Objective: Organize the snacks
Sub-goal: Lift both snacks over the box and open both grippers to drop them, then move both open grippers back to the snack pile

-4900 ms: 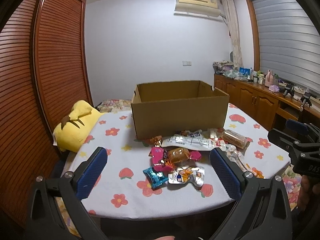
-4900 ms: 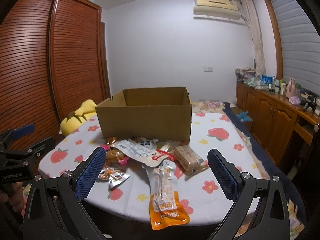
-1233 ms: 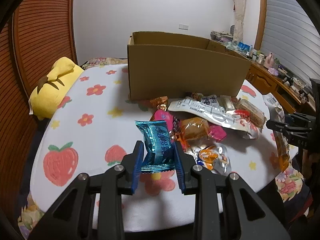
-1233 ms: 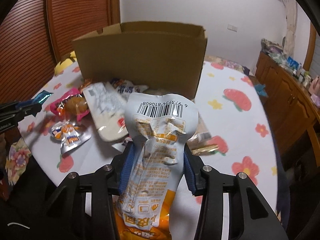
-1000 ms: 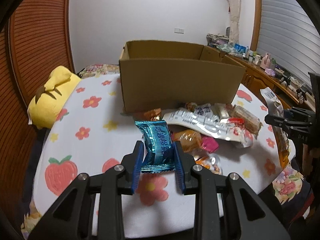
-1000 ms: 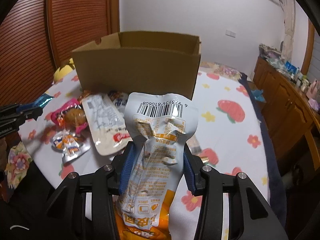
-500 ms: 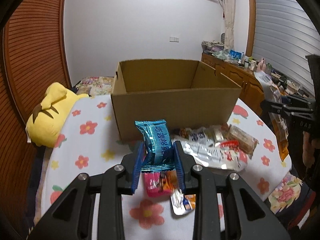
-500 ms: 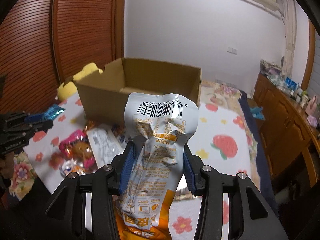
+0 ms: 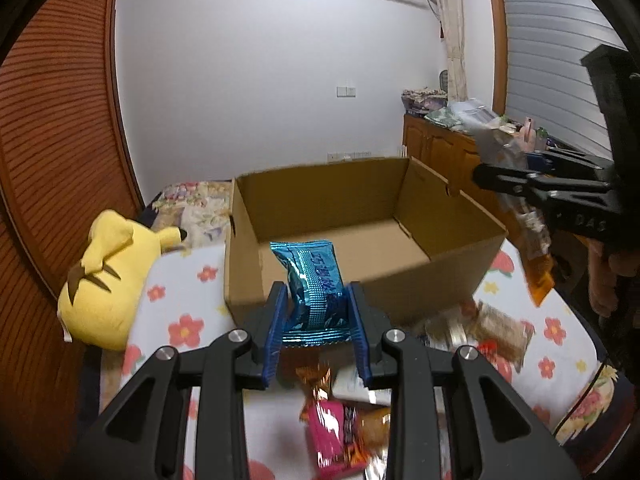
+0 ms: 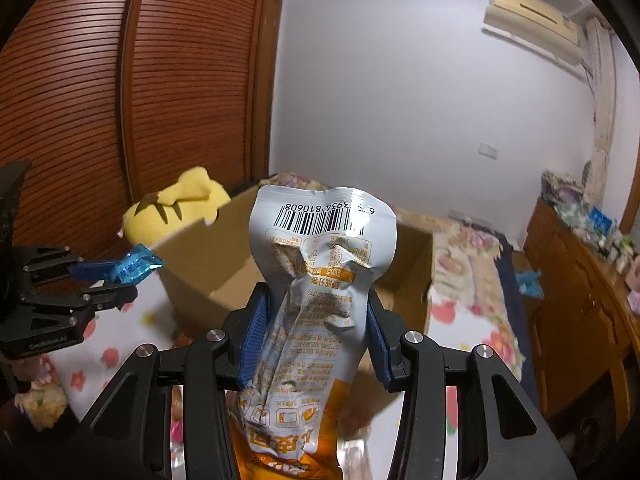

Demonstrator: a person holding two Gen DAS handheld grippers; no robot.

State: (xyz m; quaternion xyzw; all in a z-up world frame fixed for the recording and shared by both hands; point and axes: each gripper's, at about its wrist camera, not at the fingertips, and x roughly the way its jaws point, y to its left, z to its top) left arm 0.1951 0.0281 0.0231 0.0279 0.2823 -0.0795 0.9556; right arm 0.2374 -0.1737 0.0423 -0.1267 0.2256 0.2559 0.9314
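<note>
My blue packet (image 9: 314, 280) sits clenched in the left tongs (image 9: 316, 312), and it has come up off the counter (image 9: 180, 320): a second ago the box (image 9: 360, 240) stood ahead as a wall, now I look down into its empty inside just beyond the tips. The right tongs (image 10: 316, 332) grip the white-and-orange pouch (image 10: 320, 280), likewise raised before the box. I judge both ready to drop in; the pink packet (image 9: 340, 428) waits below.

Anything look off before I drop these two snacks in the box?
Nothing stands out. The cardboard box sits upright and open, the blue packet and white-orange pouch look intact, though the pouch is crumpled where it is gripped.
</note>
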